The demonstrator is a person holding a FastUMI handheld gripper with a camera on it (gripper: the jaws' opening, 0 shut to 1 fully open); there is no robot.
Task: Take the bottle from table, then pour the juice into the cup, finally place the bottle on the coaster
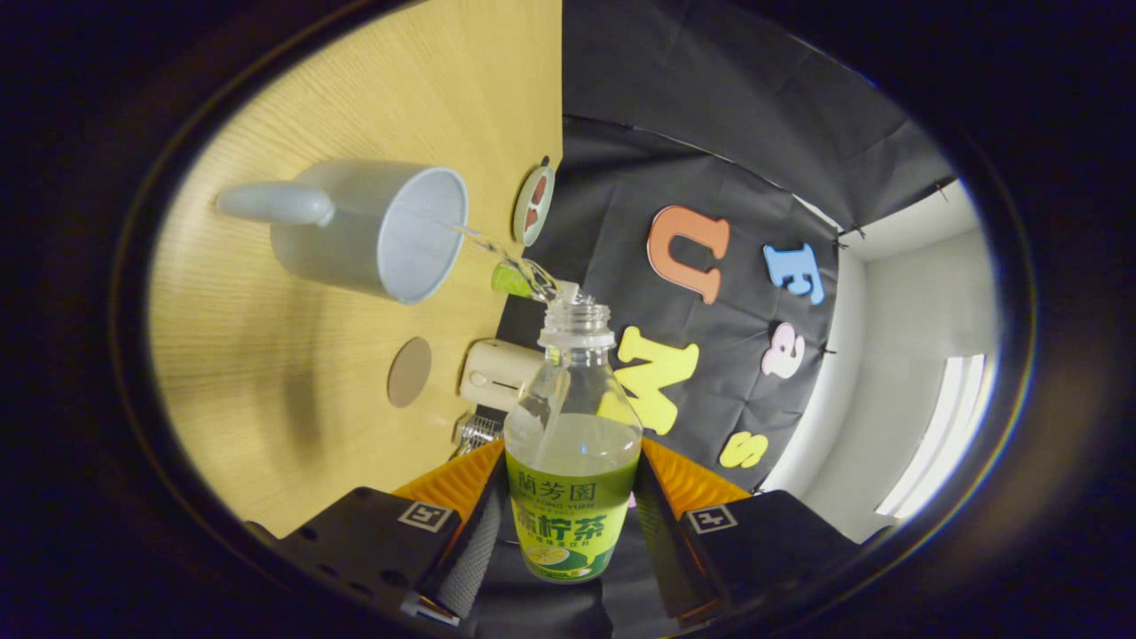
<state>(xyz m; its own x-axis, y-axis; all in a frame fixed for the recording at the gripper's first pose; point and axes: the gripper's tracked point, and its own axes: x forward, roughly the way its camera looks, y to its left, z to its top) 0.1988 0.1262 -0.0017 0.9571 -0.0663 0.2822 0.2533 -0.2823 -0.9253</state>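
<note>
Gripper view shows the whole scene rolled on its side, with the wooden table (293,373) standing like a wall beside the black booth cloth. The gripper (568,524) is clenched on the bottle (572,444): a finger presses on each side of the labelled lower body, so the bottle sits squarely between them with its neck pointing ahead. The cap is off. Green juice fills the bottle to about the top edge of the label, and the upper part is clear.

Just beyond the open mouth, a thin stream of juice (510,266) arcs across to the cup (368,229). The cup is pale, with its handle on the side away from the bottle and its open rim turned toward the stream, which meets the rim's near edge. The inside of the cup looks pale; how much liquid it holds I cannot tell.

On the table between the cup and the fingers lies a round brown coaster (409,372), bare. Beside it, near the table's edge, sits a small cream box (497,374). A round dish (532,204) rests at the table's edge past the cup.
</note>
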